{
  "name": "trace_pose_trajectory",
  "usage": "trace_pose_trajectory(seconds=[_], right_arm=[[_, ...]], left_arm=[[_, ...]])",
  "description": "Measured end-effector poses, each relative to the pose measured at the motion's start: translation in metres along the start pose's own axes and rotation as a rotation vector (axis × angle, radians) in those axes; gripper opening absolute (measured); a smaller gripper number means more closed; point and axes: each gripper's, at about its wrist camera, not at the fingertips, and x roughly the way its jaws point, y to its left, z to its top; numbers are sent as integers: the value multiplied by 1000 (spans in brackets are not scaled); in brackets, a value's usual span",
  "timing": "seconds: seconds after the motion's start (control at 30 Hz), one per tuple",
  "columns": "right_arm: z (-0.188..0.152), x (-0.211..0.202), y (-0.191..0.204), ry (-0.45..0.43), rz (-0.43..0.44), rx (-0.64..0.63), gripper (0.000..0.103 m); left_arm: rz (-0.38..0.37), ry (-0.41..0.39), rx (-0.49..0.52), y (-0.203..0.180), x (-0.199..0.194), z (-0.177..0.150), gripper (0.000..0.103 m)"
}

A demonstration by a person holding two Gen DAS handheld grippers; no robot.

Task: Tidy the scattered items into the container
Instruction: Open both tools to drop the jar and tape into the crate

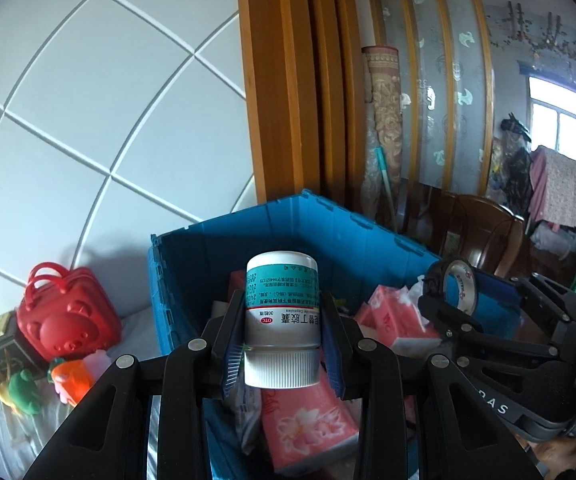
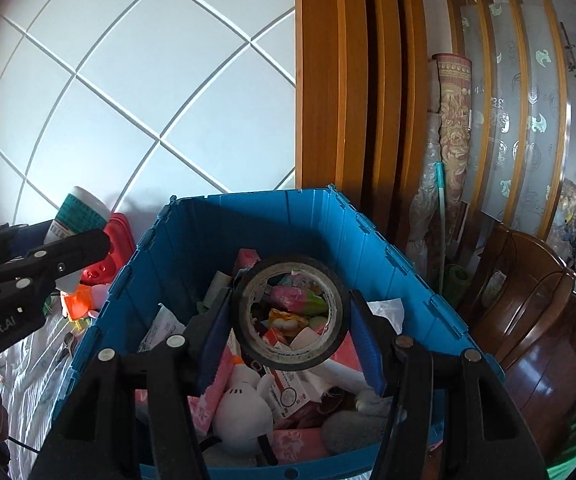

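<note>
Two-handed drop into the bin. The left gripper pinches an inverted pill bottle by its body, cap toward the camera, above the tissue packs already inside. The right gripper clamps a tape roll edgewise over the bin's middle. Each load appears clear of the walls; best lowered close to the contents before the jaws spread, so neither bounces out.

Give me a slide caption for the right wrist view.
Right gripper holds a tape roll over the blue crate.
</note>
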Motion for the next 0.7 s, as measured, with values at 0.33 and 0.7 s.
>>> trace_pose_trajectory(seconds=[0.33,0.7], right_arm=[[20,14,-17,-22,-39,41,67],[6,-11,-12,-50,-41,25,67]], left_arm=[[71,-55,27,-9,0,25,93],[55,-64,-14,2,-19,1,94]])
